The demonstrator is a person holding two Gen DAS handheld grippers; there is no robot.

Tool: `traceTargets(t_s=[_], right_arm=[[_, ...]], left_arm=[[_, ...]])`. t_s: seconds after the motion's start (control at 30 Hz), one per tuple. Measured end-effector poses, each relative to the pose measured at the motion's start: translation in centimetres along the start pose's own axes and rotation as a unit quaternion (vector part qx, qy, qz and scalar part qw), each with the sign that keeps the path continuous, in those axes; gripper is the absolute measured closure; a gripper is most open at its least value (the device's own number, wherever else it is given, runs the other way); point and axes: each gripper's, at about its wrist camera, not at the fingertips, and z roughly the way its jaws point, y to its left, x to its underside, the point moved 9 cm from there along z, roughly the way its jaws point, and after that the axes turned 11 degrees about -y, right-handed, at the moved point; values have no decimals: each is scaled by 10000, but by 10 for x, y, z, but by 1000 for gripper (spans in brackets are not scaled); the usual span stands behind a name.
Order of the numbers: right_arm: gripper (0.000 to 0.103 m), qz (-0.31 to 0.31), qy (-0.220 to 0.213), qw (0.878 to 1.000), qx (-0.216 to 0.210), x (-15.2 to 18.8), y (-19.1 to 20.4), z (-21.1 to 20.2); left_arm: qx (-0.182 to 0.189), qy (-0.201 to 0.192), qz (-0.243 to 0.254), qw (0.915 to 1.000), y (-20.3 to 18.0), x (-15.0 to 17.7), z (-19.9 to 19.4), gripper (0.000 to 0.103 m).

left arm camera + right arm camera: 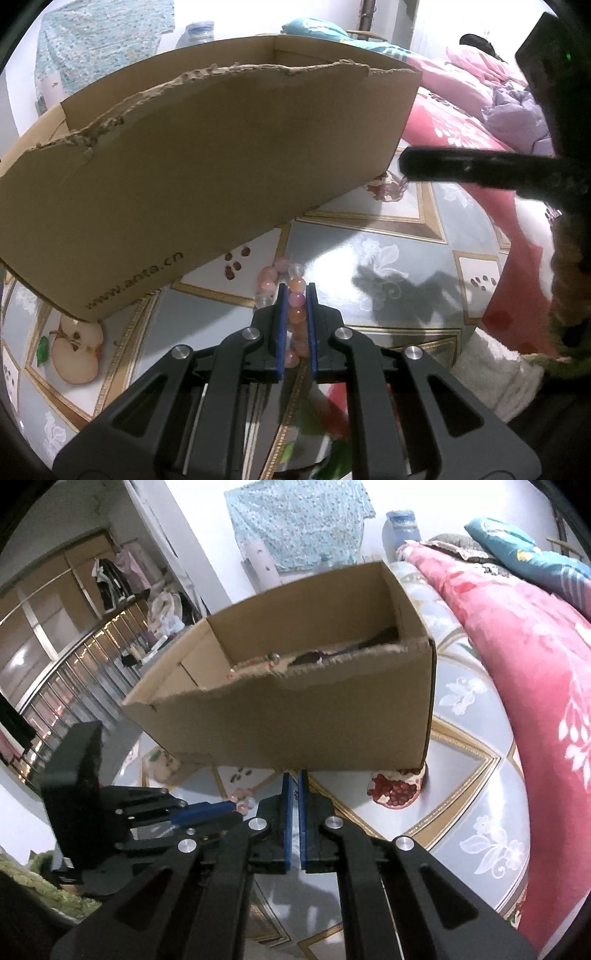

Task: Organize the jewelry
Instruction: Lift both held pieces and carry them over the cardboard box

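1. The left gripper (295, 291) was seen with its jaws pinching a beaded bracelet (291, 295) of pink and clear beads, low over the patterned bench (388, 266).
2. The right gripper (294, 775) was seen with its jaws pressed together; whether something thin was held between them could not be told.
3. The cardboard box (295, 720) was placed just behind both grippers, with some items already inside.
4. The bracelet was gripped on one side only, so it could slip out or swing.
5. The torn front edge of the box could catch the hanging beads during the lift.
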Motion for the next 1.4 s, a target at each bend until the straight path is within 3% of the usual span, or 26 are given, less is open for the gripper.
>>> traceTargets(t_s=[0.2, 0.33, 0.53, 0.83, 0.9, 1.13, 1.2, 1.33, 1.4], right_arm=[[100, -102, -250, 9996, -55, -24, 8, -10], [100, -90, -481, 9985, -235, -50, 13, -18], [100, -136, -752, 9960, -464, -91, 18, -21], [100, -196, -1124, 9914, -645, -144, 20, -18], [100, -116, -1153, 9911, -662, -148, 17, -15], [100, 111, -1144, 9910, -682, -151, 1, -4], [100, 142, -1127, 9912, -676, -150, -3, -3], [100, 211, -1073, 9919, -649, -149, -12, 1], [100, 235, -1050, 9923, -607, -148, -17, 3]], left_arm=[[-205, -376, -246, 9988, 16, -19, -24, 95], [-42, -727, -546, 9958, 25, -40, -48, 95], [694, -1197, -1066, 9846, 25, -78, -85, 95], [1602, -1627, -1279, 9651, 18, -145, -113, 95], [1631, -1570, -1330, 9649, 24, -156, -105, 95], [1032, -798, -1058, 9858, 44, -170, -31, 95], [1030, -581, -1104, 9868, 47, -170, -10, 95], [629, 55, -1024, 9927, 57, -160, 38, 95], [761, 325, -1227, 9890, 57, -151, 50, 95]])
